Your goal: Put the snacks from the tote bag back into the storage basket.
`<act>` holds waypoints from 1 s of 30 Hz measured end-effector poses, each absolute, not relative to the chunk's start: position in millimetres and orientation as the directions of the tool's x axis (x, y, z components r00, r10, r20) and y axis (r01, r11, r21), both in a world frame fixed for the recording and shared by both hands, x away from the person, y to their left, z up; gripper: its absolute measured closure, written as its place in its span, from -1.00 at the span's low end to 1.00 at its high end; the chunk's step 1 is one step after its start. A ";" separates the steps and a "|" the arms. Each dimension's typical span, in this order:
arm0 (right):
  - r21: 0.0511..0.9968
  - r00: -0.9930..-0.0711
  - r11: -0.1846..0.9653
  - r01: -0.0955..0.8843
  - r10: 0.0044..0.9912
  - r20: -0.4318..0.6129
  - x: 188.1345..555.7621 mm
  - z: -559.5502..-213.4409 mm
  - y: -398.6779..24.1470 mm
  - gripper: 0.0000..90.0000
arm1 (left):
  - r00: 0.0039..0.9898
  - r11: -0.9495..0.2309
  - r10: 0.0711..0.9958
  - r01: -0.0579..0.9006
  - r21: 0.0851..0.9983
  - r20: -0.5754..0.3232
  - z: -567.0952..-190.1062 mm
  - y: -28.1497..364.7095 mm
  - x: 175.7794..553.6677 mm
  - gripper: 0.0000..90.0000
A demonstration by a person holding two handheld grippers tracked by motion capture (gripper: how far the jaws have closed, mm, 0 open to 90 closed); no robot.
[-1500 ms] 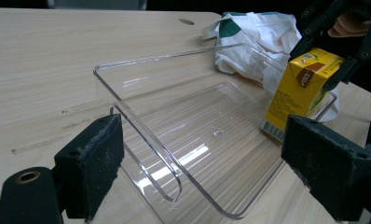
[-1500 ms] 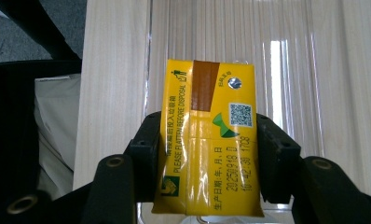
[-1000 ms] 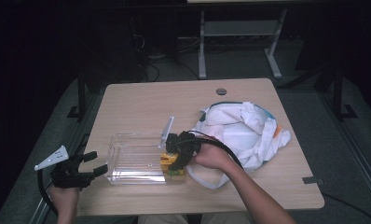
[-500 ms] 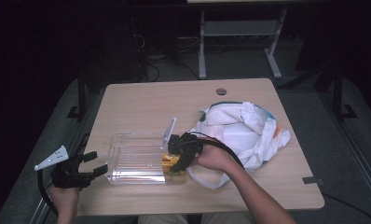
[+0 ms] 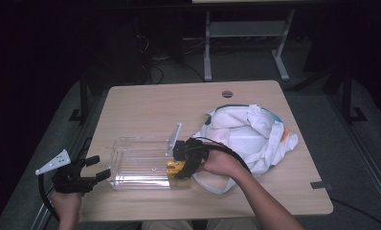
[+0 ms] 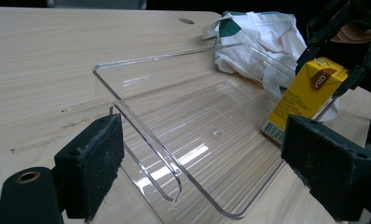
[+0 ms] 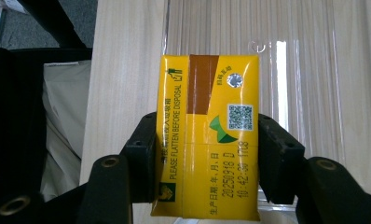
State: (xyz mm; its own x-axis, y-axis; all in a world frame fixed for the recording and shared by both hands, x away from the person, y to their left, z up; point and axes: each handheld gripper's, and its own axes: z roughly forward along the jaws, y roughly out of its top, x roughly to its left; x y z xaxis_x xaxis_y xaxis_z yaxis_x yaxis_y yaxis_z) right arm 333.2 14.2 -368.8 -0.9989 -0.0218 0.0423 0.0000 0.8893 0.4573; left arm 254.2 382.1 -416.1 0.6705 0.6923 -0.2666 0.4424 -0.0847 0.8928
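Jaws of my left gripper (image 5: 85, 168) stand wide apart with nothing between them, hovering just off the near-left corner of the clear plastic bin (image 5: 140, 163) — in the left gripper view its rim (image 6: 141, 128) runs up between my two pads. My right gripper (image 5: 187, 162) is clamped on the yellow drink carton (image 7: 208, 135), pads pressed to both its sides, holding it tilted over the bin's right end, and I can't tell whether it touches the floor. Beyond lies the white cloth bag (image 5: 248, 132), crumpled on the wooden table (image 5: 145, 105).
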 end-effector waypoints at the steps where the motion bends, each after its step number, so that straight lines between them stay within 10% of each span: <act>1: 0.456 -0.999 0.890 0.004 -0.019 0.047 333.1 -368.9 14.2 0.04 | 0.670 -0.085 0.693 0.443 0.893 -0.267 -416.1 382.3 254.1 -0.72; 30: 0.541 -0.994 0.836 0.094 0.046 0.102 339.5 -354.4 0.9 -0.17 | 0.672 -0.087 0.693 0.440 0.894 -0.263 -416.0 382.3 254.4 -0.72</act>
State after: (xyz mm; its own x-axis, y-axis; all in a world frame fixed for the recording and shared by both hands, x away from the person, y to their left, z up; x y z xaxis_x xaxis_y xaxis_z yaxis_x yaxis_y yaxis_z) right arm 339.5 0.9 -354.4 -0.9937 0.0457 0.1025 0.0942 0.8359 0.5408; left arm 254.4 382.3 -416.0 0.6716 0.6926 -0.2632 0.4399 -0.0869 0.8938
